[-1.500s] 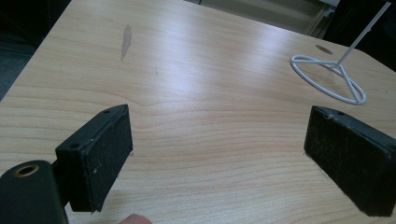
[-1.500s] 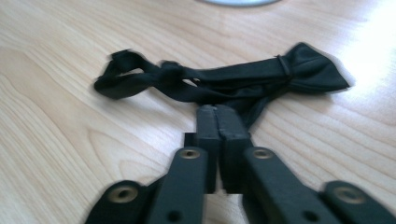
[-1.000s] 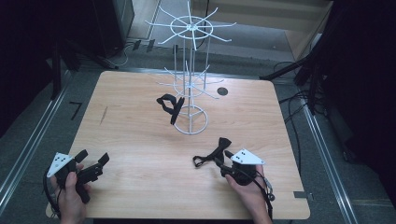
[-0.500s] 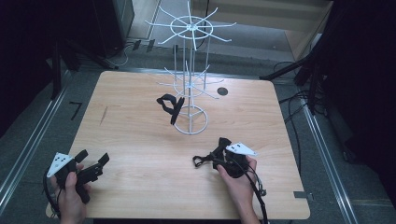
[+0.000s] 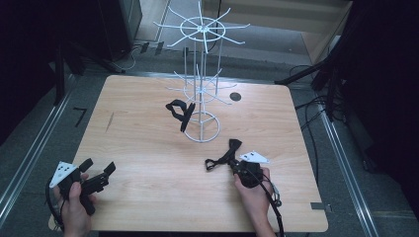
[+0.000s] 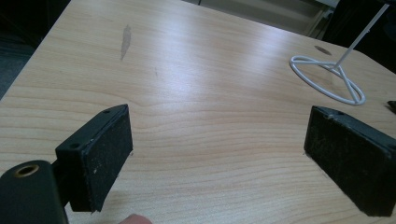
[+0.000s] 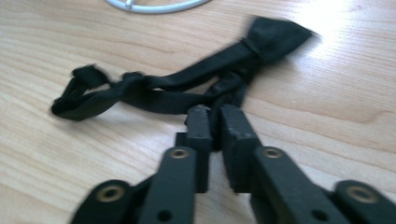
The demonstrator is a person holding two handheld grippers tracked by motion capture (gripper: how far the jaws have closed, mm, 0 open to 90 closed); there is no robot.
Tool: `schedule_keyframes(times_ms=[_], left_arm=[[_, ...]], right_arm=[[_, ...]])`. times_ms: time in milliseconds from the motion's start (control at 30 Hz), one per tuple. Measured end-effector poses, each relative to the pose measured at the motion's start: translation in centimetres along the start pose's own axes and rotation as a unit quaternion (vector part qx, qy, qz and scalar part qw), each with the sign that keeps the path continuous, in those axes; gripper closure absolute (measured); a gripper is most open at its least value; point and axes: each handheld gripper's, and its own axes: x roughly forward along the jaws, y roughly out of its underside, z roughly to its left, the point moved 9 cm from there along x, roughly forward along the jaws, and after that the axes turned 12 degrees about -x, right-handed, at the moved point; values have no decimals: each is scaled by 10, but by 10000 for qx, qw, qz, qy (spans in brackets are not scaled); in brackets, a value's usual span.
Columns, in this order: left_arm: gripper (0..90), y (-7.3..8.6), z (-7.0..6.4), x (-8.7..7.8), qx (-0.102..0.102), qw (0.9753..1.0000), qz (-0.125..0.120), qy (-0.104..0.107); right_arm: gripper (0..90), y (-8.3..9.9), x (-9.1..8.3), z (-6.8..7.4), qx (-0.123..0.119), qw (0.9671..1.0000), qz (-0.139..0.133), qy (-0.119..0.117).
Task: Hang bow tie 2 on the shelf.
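bow tie pinched for lifting

the black bow tie [image 7: 187,88] is lying on the wooden surface [image 5: 148,148] near the white wire rack [image 5: 201,98], probably its destination. the right gripper [image 7: 215,116] is clamping its strap, jaws closed. the left gripper [image 6: 219,154] is waiting apart, jaws open.

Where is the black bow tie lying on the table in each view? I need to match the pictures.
High view: the black bow tie lies right of centre, at the right hand-held gripper, below the white wire rack.
Left gripper view: a dark tip at the right edge may be it; cannot tell.
Right gripper view: centre, pinched by closed jaws.
Shared landmark: the rack's ring base.
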Motion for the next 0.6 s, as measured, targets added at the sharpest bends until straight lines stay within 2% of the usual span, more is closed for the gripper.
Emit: schedule_keyframes(times_ms=[167, 400, 533, 567, 600], left_arm=[[87, 0, 0, 0, -1, 10000, 5, 15], [87, 0, 0, 0, 3, 10000, 9, 4], [87, 0, 0, 0, 6, 10000, 6, 5], [87, 0, 0, 0, 4, 10000, -1, 9], [87, 0, 0, 0, 5, 10000, -1, 10]], right_arm=[[888, -1, -8, 0, -214, 9996, -170, 105], [888, -11, -25, -8, -515, 9961, -492, 525], [887, -19, -35, -8, -530, 9948, -760, 430], [887, -21, -36, -6, -575, 9945, -796, 355], [887, -23, -37, -2, -723, 9935, -837, 276]])
